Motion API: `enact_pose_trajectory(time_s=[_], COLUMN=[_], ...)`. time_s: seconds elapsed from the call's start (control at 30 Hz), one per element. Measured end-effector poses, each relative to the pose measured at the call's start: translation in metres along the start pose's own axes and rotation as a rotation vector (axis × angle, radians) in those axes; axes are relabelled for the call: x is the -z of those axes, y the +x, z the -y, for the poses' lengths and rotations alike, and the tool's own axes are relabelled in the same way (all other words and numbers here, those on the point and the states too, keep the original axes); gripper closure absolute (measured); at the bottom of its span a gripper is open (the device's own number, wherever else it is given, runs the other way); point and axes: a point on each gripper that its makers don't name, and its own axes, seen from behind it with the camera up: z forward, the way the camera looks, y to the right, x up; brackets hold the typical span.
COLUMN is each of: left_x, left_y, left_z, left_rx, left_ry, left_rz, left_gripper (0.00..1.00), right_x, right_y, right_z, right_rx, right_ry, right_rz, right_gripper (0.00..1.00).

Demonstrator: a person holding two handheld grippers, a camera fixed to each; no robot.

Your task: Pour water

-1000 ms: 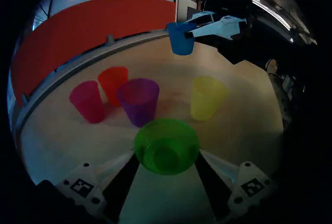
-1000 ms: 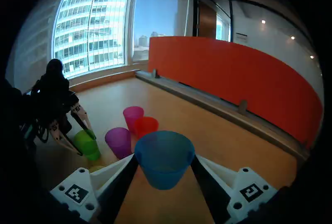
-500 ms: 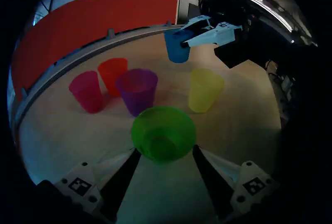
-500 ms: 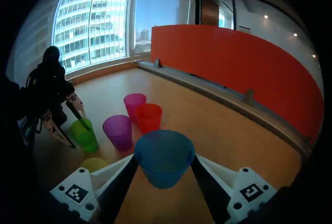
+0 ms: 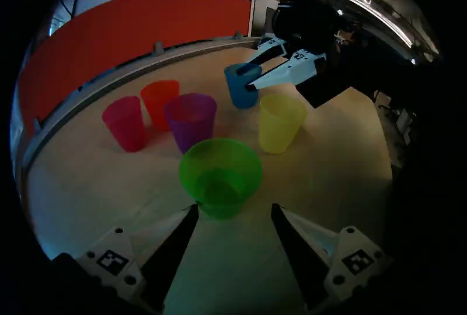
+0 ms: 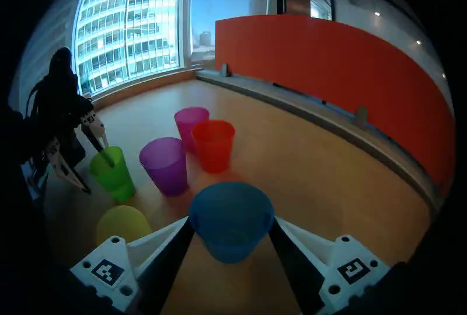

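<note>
Left gripper view: the green cup (image 5: 220,176) has slipped forward out of my left tool (image 5: 233,209). The tips now flank its base, clamped or free I can't tell. Far ahead, the right tool (image 5: 248,76) has sunk with the blue cup (image 5: 240,86), beside the yellow cup (image 5: 280,121).

Right gripper view: both fingers pinch the blue cup upright, so no pour yet.

Six cups, one per colour, including the purple cup (image 5: 191,119), orange cup (image 5: 159,100) and pink cup (image 5: 124,122).

Translucent green cup (image 5: 220,175) upright on table (image 5: 333,157); blue cup (image 5: 239,88) upright, just beside yellow cup (image 5: 280,123).
</note>
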Motion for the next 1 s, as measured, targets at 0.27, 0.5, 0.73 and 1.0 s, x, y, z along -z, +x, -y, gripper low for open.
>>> enact_pose_trajectory(time_s=[0.27,0.5,0.73,1.0], left_x=[0.005,0.007,0.008,0.012], left_y=[0.001,0.001,0.001,0.001], left_z=[-0.002,-0.005,-0.007,-0.009], left_rx=[-0.003,-0.007,-0.005,-0.002], left_ry=[0.004,0.002,0.001,0.001], left_rz=[-0.011,-0.014,-0.016,-0.022], left_gripper=[0.08,0.08,0.08,0.08], right_x=[-0.003,-0.004,-0.002,0.002], right_y=[-0.012,-0.016,-0.024,-0.027], right_z=[0.000,0.000,-0.001,0.001], right_rx=[-0.006,-0.022,-0.025,-0.027], right_ry=[-0.003,-0.004,-0.012,-0.015], right_rz=[0.029,0.032,0.047,0.049], right_gripper=[0.09,0.09,0.09,0.00])
